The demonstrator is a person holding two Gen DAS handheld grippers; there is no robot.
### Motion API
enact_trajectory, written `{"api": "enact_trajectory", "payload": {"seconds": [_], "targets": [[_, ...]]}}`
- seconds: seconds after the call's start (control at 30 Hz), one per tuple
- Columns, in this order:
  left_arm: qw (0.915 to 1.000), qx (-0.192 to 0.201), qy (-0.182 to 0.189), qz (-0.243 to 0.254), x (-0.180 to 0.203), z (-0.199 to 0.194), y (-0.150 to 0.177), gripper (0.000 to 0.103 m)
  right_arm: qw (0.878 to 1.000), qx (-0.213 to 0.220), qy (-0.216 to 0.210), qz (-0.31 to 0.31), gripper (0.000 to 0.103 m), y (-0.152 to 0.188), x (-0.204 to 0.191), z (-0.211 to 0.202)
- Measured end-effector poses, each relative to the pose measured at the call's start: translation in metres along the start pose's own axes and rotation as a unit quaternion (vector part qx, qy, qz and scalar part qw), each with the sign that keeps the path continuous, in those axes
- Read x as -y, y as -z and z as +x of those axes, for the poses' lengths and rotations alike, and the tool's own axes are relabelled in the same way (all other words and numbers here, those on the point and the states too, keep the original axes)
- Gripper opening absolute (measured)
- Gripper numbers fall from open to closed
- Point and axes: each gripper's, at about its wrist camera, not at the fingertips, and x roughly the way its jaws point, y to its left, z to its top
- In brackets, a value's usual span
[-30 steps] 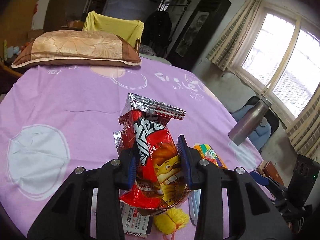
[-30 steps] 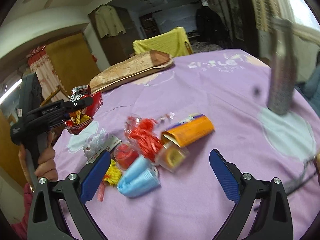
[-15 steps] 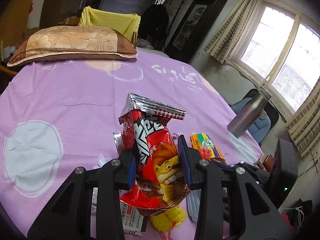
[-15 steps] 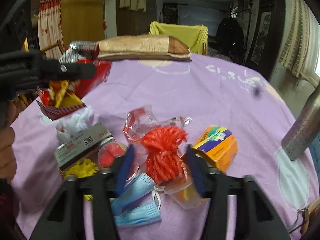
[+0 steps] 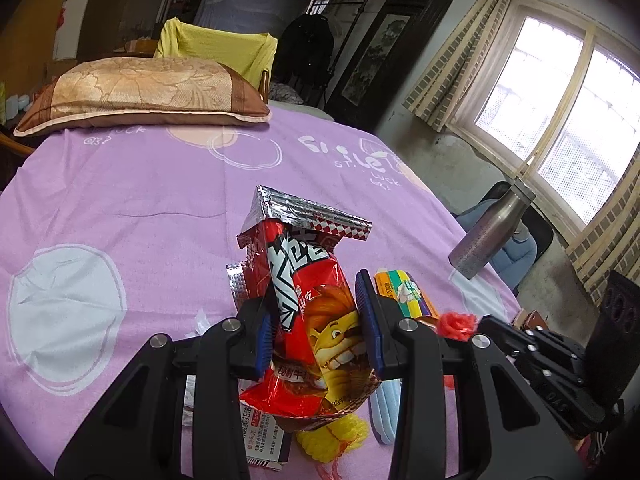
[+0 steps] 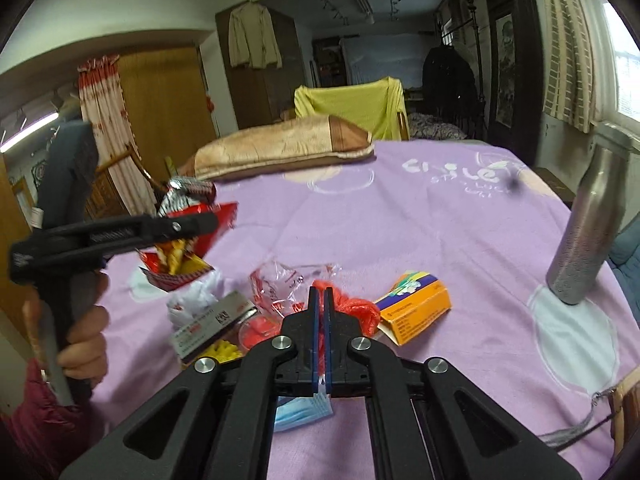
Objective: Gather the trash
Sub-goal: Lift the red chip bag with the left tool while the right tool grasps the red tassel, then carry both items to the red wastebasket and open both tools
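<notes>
A red snack bag [image 5: 316, 320] with a silver foil top is pinched between the blue pads of the left tool [image 5: 318, 320] and is held upright above the bed [image 5: 120, 200], which is covered by a purple sheet with pale circles. In the right wrist view the same bag [image 6: 188, 236] is seen at the left, clear of the sheet, with the left tool gripped by a hand [image 6: 82, 344]. The right tool [image 6: 321, 316] is pressed together near the bed's near edge, its pads almost meeting; strands of a red mesh bundle [image 6: 356, 308] lie right at its tips, but whether anything is caught between the pads cannot be told. The remaining trash is gathered in a loose heap near the near edge of the bed: an orange and purple carton [image 6: 416, 308] just beside the red bundle, crumpled clear plastic [image 6: 288, 280] behind it, a flat printed packet [image 6: 212, 322], a yellow mesh piece [image 5: 332, 438] and a blue face mask [image 6: 300, 412] under the right tool. A steel bottle [image 6: 588, 232] stands upright towards the right edge of the bed, well apart from the heap. A tan and brown pillow [image 5: 140, 92] lies along the far edge.
</notes>
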Motion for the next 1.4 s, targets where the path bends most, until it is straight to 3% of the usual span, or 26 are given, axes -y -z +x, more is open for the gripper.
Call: {"api": "enact_trajectory", "payload": {"seconds": [0.13,0.33,0.47,0.73,1.13,1.4], "targets": [[0.9999,-0.004,0.006,0.009,0.005,0.000,0.003,0.038,1.000,0.009,0.008,0.004,0.002,0.006,0.006,-0.025],[0.9980,-0.031,0.046,0.029,0.025,0.005,0.015,0.038,0.999,0.024,0.043,0.024,0.002,0.021,0.026,-0.073],[0.9960,-0.036,0.042,0.069,0.059,0.000,0.035,0.038,0.997,0.031,0.063,0.035,0.002,0.036,0.042,-0.106],[0.9893,-0.049,0.083,0.109,0.128,-0.015,0.074,0.038,0.992,0.049,0.098,0.056,0.002,0.071,0.072,-0.166],[0.9665,-0.071,0.167,0.181,0.244,-0.026,0.129,0.037,0.974,0.071,0.184,0.116,0.002,0.154,0.128,-0.271],[0.9446,-0.096,0.216,0.228,0.313,-0.025,0.166,0.038,0.953,0.038,0.240,0.182,0.002,0.230,0.176,-0.305]]}}
